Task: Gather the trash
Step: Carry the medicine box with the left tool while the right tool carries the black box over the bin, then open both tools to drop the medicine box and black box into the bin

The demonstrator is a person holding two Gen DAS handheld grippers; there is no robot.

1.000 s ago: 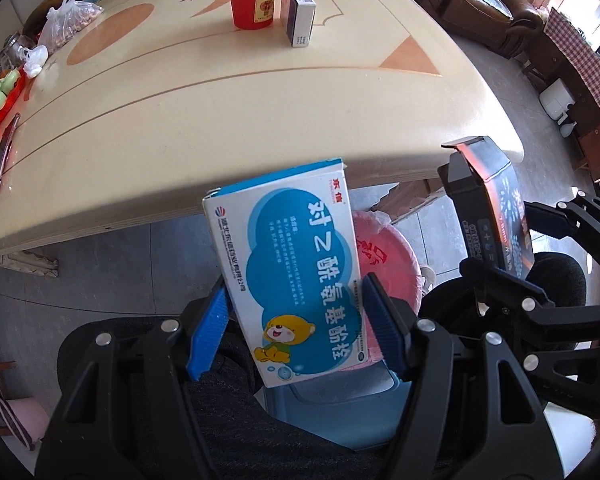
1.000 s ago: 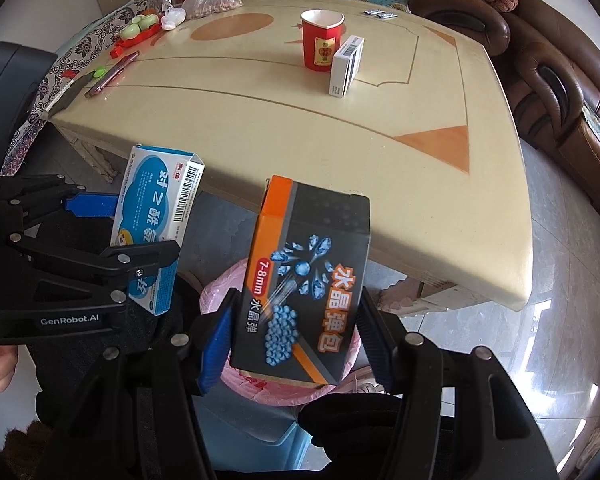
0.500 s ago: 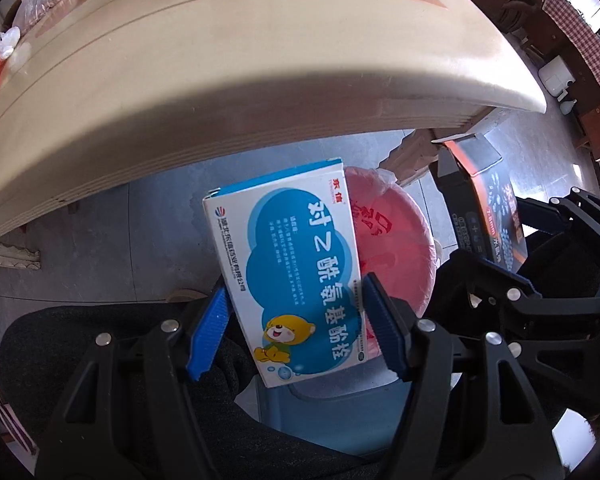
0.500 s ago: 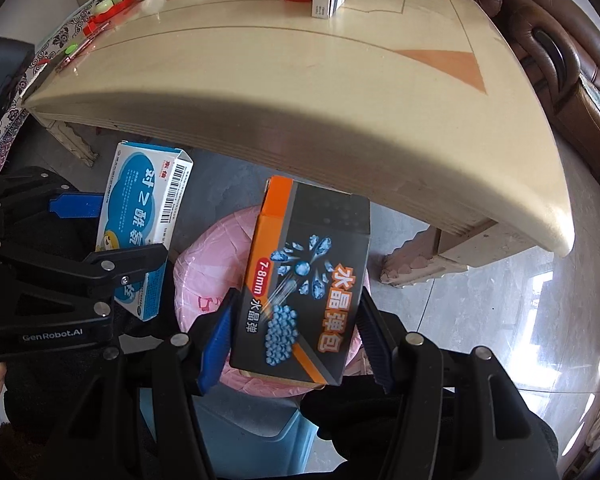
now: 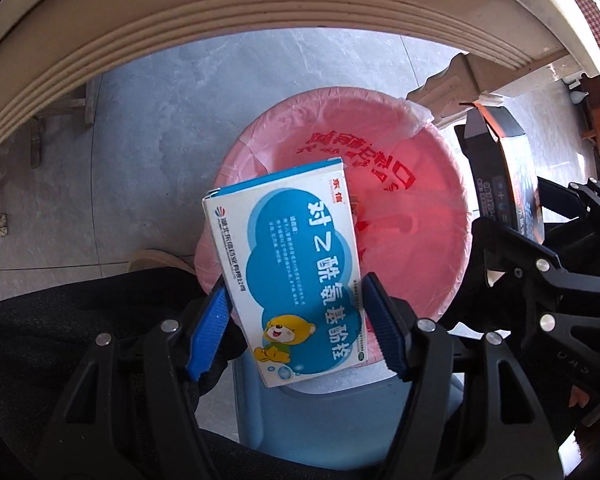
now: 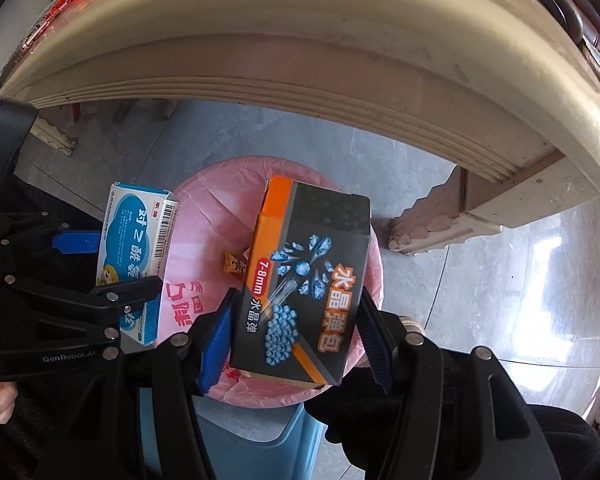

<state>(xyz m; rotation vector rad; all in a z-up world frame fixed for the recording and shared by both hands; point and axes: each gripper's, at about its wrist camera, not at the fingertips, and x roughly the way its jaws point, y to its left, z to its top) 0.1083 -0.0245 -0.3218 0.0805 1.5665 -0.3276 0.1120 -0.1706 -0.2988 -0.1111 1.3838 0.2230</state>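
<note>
Lowering from above the surface (image 6: 300, 40), left tongs (image 5: 295, 328) pinching the blue box (image 5: 287, 264) and right tongs (image 6: 295, 340) pinching the black box (image 6: 304, 280) now hang over the pink-lined bin (image 5: 440, 216), ready for release.

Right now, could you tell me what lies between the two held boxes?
Only the pink bag's lining inside the bin, seen in the right wrist view; the blue box and black box stay apart.
</note>
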